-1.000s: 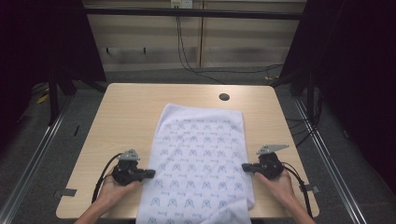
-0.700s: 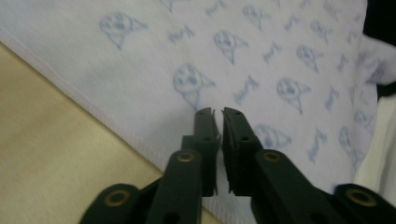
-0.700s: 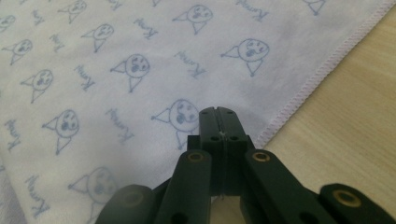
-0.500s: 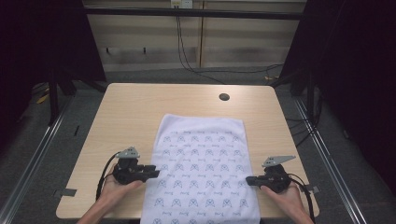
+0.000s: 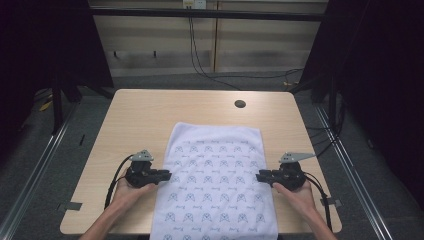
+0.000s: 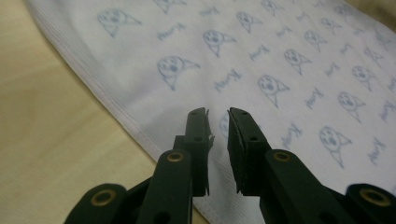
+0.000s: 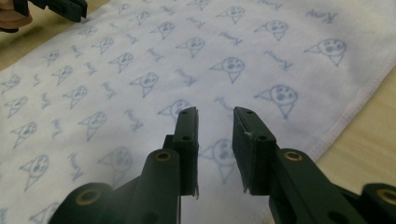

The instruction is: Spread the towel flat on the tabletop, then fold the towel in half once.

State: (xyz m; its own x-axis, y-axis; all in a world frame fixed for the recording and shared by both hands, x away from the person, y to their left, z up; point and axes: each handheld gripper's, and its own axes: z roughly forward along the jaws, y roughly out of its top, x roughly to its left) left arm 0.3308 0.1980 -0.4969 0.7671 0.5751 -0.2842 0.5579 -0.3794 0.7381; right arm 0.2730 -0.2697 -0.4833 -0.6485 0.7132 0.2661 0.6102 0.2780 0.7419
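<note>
1. The cloth [image 5: 216, 185] lies flat on the desk [image 5: 150, 115], hanging over its near edge.
2. Left gripper [image 5: 165, 176]: fingers [image 6: 196, 135] narrowly apart, just closing, nothing between.
3. Right gripper [image 5: 260, 176]: fingers [image 7: 187, 135] narrowly apart, just opening, empty.

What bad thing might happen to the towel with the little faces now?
1. The towel hangs over the table's near edge, so a tug toward the person could slide it off.
2. The left gripper and right gripper stand open over the towel's side edges, with nothing pinched. If they close too shallow, they may miss the hem or catch just one layer.
</note>
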